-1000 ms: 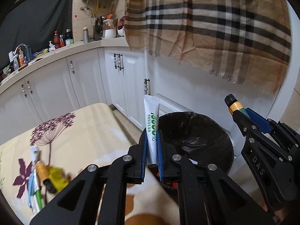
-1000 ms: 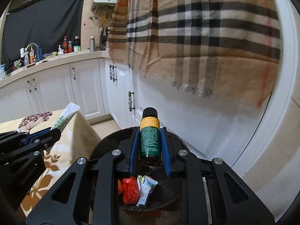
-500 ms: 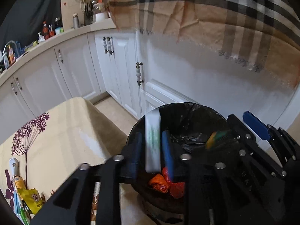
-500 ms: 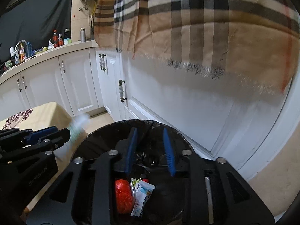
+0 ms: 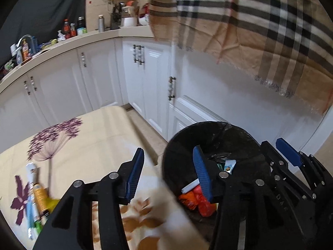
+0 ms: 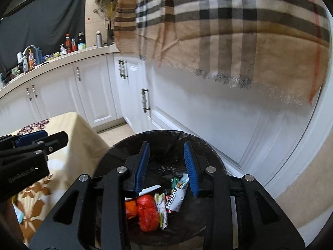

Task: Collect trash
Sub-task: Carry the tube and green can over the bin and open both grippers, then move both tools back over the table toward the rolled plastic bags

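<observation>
Both the left gripper and right gripper stand with fingers apart and empty, the left having just opened. Lower left, the tubes on the bench look light and squashy, best pinched mid-body.

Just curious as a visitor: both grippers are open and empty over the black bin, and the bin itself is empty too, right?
Not quite. The bin is not empty: the right wrist view shows a red bag and wrappers lying in it. The left gripper and right gripper are indeed open and empty.
</observation>
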